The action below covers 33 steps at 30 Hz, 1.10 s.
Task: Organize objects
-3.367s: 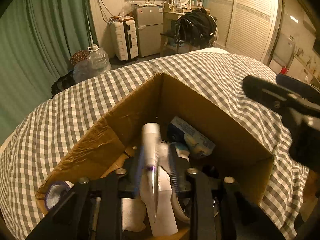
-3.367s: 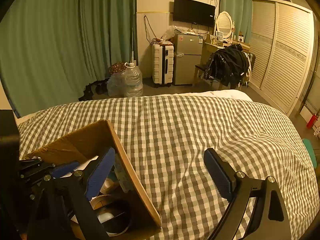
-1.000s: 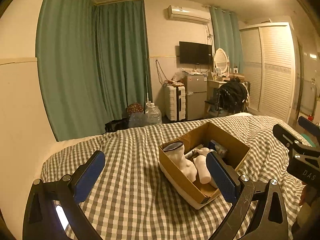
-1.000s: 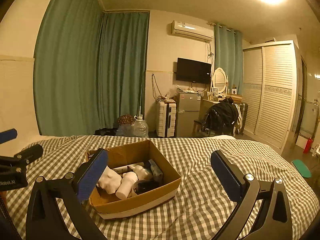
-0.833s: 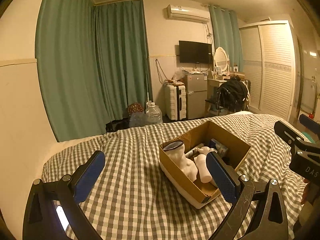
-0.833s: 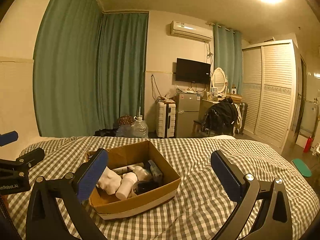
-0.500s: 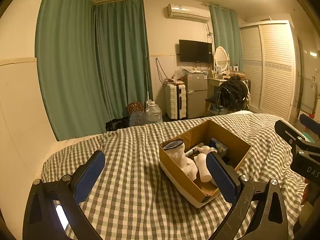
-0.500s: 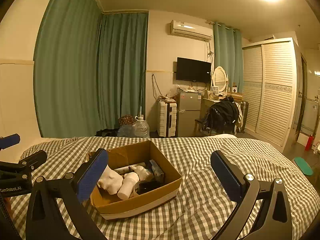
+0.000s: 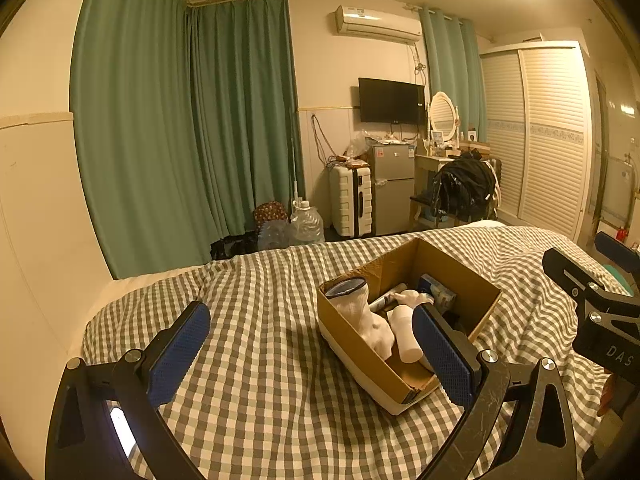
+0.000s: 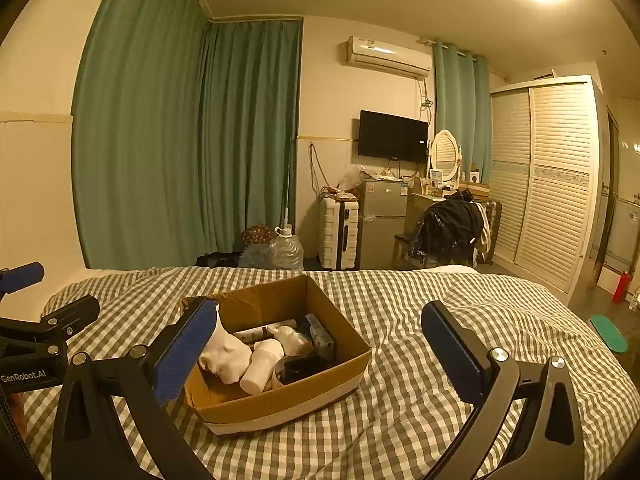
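At 12 o'clock on bed (image 10: pixel 400 432), cardboard box (image 10: pixel 280 400): light, flexible; grip rim. My left tongs (image 9: pixel 308 356), right tongs (image 10: pixel 316 348) apart, empty.

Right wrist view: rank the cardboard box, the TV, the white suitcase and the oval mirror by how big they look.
1. cardboard box, nearest the camera, which inflates it
2. TV
3. white suitcase, close to the TV
4. oval mirror

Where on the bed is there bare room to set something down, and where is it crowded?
Bare checked bedspread lies right of the cardboard box and between the box and the bed's left edge. The box is crowded: white socks, tubes, a dark roll. Both left gripper and right gripper are open and empty.
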Each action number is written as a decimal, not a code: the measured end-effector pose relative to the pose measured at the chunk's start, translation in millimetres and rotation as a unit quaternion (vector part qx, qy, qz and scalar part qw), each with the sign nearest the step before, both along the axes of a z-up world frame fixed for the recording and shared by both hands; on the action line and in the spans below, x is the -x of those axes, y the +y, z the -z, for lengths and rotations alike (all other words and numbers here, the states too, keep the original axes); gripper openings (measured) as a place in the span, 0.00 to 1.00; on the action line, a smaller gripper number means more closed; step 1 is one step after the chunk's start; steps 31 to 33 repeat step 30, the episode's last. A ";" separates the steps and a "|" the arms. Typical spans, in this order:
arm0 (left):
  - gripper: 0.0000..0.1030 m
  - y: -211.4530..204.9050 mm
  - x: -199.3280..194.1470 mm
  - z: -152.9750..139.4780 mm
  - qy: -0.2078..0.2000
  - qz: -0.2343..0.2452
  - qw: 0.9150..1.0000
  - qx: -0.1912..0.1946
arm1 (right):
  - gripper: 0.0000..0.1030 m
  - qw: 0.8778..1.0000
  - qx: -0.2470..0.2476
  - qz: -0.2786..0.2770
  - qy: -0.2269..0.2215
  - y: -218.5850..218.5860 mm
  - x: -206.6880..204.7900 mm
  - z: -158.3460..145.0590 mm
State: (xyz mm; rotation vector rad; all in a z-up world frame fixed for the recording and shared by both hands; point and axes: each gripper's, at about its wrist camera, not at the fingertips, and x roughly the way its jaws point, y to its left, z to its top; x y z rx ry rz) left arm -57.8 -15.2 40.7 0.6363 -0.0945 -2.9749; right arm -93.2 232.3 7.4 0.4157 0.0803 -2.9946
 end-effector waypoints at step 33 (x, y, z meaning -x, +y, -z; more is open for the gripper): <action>1.00 -4.9 2.6 3.6 -0.003 0.002 1.000 0.001 | 1.00 1.000 -0.003 -0.003 -0.016 -5.6 5.8 9.0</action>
